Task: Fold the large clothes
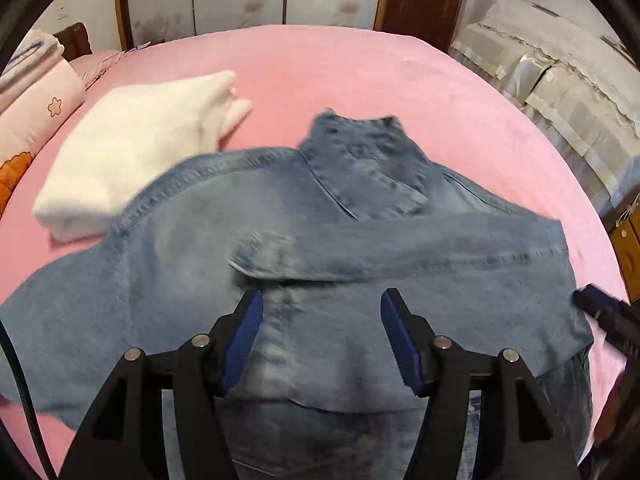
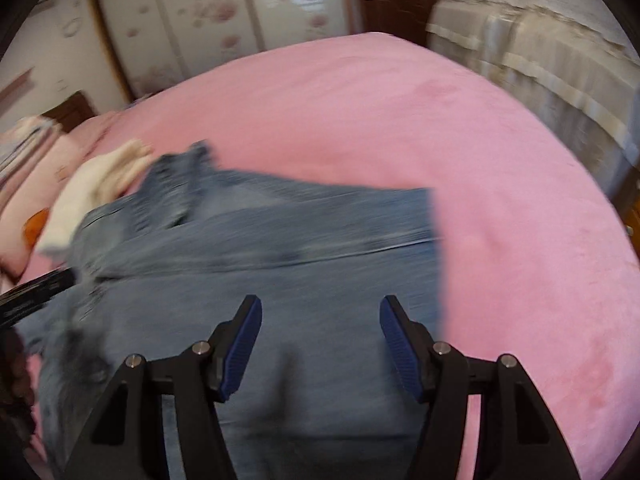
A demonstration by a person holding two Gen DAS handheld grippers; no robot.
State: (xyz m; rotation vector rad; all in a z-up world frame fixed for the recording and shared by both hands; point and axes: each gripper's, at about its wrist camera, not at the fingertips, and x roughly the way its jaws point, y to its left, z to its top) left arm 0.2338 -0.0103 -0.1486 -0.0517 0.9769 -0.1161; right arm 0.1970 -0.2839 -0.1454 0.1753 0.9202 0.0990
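We hold our left gripper (image 1: 321, 300) and right gripper (image 2: 320, 306) wide apart and empty above the jean jacket (image 1: 280, 280), whose sleeve (image 1: 400, 244) lies across it, ready to fold more.

Faded blue denim jacket (image 1: 192, 248), matt with stitched seams. At ten o'clock, a fluffy white folded towel (image 1: 132, 148). Under both, a soft pink fleece bedspread (image 1: 360, 76), matt.

Bare pink bedspread (image 2: 520, 200) right of denim jacket (image 1: 200, 272); white garment (image 1: 132, 148) crowds left.
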